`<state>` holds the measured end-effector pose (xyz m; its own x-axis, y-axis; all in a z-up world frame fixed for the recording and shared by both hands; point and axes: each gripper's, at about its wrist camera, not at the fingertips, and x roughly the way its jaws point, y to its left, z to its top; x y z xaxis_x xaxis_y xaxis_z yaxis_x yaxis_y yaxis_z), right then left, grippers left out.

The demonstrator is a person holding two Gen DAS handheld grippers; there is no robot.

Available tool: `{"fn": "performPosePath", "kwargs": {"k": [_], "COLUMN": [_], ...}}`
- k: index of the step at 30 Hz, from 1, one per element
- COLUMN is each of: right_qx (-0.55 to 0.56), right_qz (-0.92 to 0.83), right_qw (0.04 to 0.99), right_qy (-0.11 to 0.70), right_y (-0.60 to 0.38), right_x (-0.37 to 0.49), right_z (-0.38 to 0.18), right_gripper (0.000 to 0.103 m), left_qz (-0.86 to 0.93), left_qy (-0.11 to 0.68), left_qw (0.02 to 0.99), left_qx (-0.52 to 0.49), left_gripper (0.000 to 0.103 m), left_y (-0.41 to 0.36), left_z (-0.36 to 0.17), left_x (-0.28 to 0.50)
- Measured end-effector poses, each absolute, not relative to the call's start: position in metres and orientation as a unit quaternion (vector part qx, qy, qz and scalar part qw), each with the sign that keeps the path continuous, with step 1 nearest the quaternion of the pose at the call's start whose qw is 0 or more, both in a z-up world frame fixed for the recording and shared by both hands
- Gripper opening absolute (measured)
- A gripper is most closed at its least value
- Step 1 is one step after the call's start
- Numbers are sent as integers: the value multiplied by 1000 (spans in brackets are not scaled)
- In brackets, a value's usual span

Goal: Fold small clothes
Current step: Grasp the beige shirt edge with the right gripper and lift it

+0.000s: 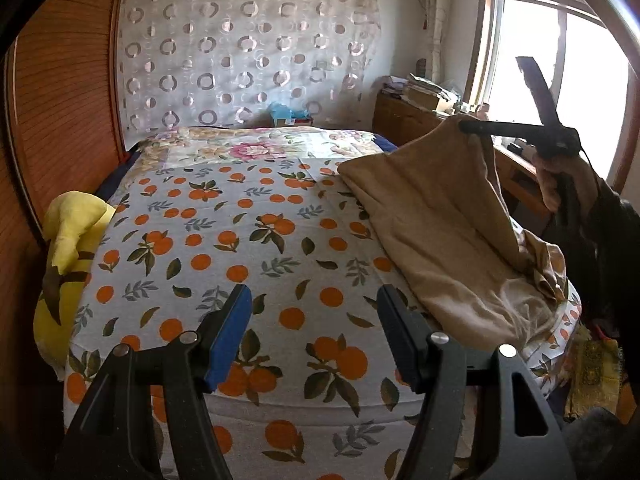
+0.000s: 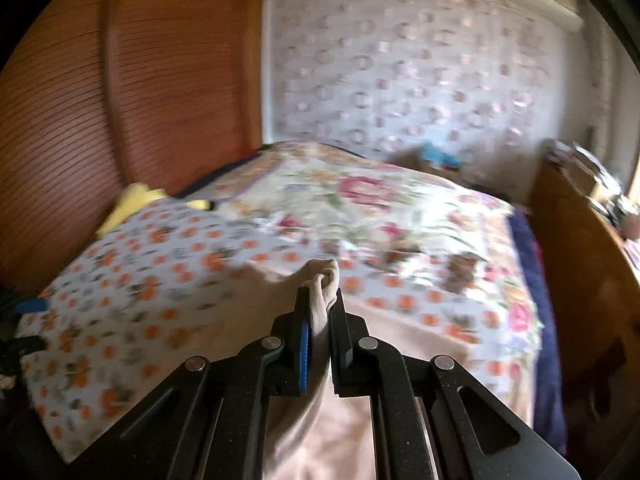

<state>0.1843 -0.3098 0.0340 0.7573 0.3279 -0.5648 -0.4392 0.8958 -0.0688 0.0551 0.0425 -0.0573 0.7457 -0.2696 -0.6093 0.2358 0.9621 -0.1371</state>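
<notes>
Left wrist view: tan cloth (image 1: 436,220) drapes down the right of frame, long axis running from its raised corner at upper right to its crumpled end at lower right on the bed (image 1: 240,240). Right gripper (image 1: 466,127) clamped on that corner. Left gripper (image 1: 314,316) jaws apart, empty; free end lies just right of them, so left is nearer. Soft, matte, fleece-like fabric; sheet thin, orange print.

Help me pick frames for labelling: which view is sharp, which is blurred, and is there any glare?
Left wrist view: sharp, fisheye-bent at the edges, and the window is blown out white behind the right gripper. Right wrist view: the bedsheet and wall are smeared by motion blur; only the tan garment pinched between the fingers stays crisp.
</notes>
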Motion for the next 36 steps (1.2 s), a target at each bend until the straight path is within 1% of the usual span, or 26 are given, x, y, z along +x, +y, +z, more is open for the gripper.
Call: {"fn": "performPosePath", "kwargs": {"k": [4,7,14,15,17,22,27,33,34,35,36], "right_qx": [-83,-75,-61,-61,-72,-60,-60,-64,-65,-66,-60], "right_qz": [160,129,83,79,54,61,73,62,60,54,53], "right_qw": [935,931,922,920,921,930,923,911,909,909,908], "right_qy": [305,333,374,380,379,357,373,403,407,409,412], "right_y": [-339,-351,-344,-342,-337,-335,-335,-344,-343,-345,-347], "right_x": [210,234,261,271,274,258,247,272,276,279,282], "right_z": [27,8,-20,-16,-9,8,-3,-27,-27,-29,-28], "right_gripper": [8,8,9,20,36,36,36,36,35,26,6], "left_qz": [-138,-141,-149,-151,-154,-162,-170,-176,-177,-178,-179], "left_qy": [332,334,337,337,338,341,342,348,349,350,350], "left_qw": [933,932,929,929,928,926,924,921,920,920,920], "left_qx": [-25,-23,-20,-20,-18,-16,-12,-7,-7,-6,-6], "left_gripper": [66,66,66,66,66,66,66,66,66,66,66], "left_y": [39,37,29,28,24,15,7,-1,-2,-4,-5], "left_z": [-58,-59,-60,-60,-62,-64,-66,-70,-70,-71,-72], "left_x": [56,56,54,54,54,55,56,55,55,55,55]}}
